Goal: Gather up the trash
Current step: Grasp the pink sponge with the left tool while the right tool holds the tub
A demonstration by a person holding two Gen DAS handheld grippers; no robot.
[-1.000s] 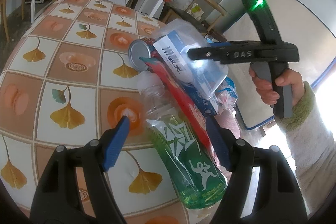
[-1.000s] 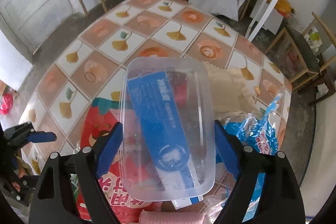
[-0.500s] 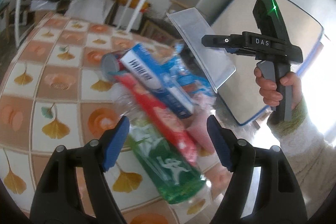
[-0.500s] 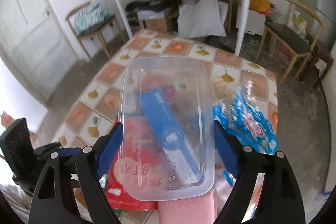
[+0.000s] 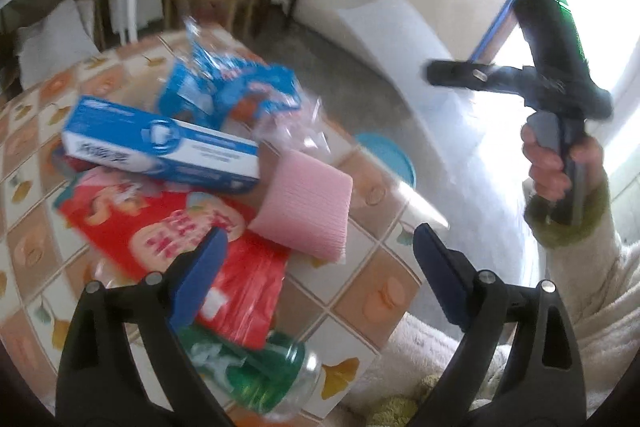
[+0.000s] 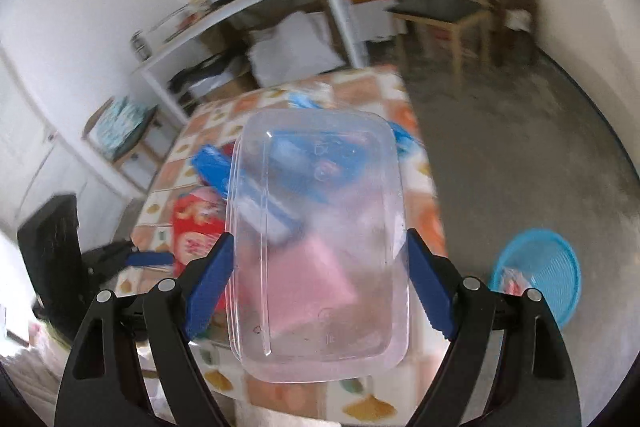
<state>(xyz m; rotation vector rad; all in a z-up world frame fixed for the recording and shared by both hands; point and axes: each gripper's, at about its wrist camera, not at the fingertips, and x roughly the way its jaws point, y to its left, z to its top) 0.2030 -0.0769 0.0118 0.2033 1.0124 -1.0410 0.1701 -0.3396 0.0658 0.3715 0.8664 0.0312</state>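
Observation:
My right gripper (image 6: 318, 279) is shut on a clear plastic container (image 6: 320, 243) and holds it in the air above the table's edge; it also shows in the left wrist view (image 5: 404, 43). My left gripper (image 5: 320, 267) is open and empty, low over a trash pile on the tiled table (image 5: 360, 291): a blue toothpaste box (image 5: 160, 147), a red snack bag (image 5: 180, 247), a pink cloth roll (image 5: 304, 203), a green bottle (image 5: 256, 367) and blue wrappers (image 5: 228, 87). A blue basket (image 6: 540, 275) stands on the floor to the right; its rim shows past the table edge (image 5: 388, 155).
A white side table (image 6: 260, 7) with clutter stands at the back wall. Wooden chairs (image 6: 452, 15) stand at the back right. The grey floor (image 6: 520, 147) lies right of the table. The right hand and sleeve (image 5: 568, 187) are at the right.
The right gripper has lifted the clear container up and to the right, off the pile. The left gripper has swung right, so the pile now lies to its left.

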